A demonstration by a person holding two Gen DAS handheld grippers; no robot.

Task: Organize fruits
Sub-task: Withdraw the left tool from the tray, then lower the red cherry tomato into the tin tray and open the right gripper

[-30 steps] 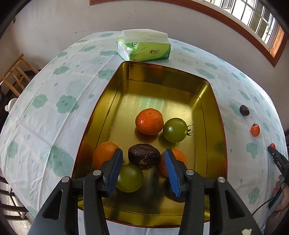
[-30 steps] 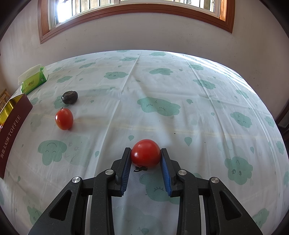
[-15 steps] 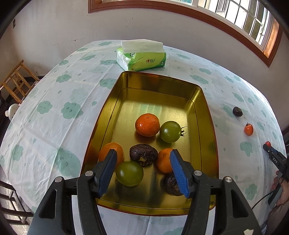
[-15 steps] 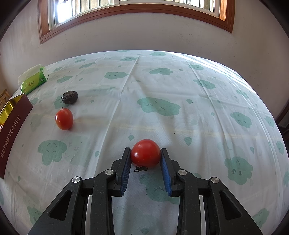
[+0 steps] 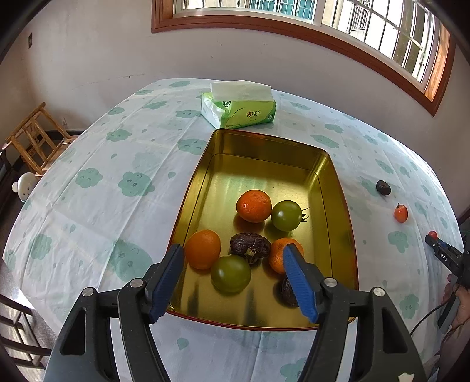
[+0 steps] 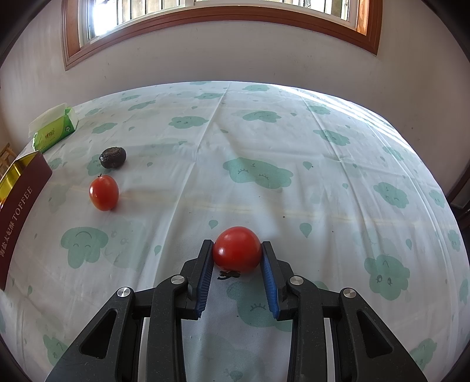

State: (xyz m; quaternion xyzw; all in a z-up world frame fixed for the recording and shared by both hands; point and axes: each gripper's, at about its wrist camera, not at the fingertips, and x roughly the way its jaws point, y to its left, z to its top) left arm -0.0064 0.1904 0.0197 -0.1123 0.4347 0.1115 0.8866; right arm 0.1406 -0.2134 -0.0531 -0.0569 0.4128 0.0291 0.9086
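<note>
Tablecloth (image 5: pixel 123 223) | left gripper (image 5: pixel 235 261) fingers just opened, empty | right gripper (image 6: pixel 237 258) unchanged

Glossy gold metal tin (image 5: pixel 337 188) (mirror-bright inside), matt printed tablecloth (image 5: pixel 117 205), wrinkled dark fruit (image 5: pixel 250 246), shiny-skinned red tomato (image 6: pixel 236 249).

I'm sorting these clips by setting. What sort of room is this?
Probably a home dining room: a table under a cloud-print tablecloth, a tissue pack, a wooden stool by the wall, and a barred window.

three oranges (image 5: pixel 253 205), two green tomatoes (image 5: pixel 286 215)
</note>
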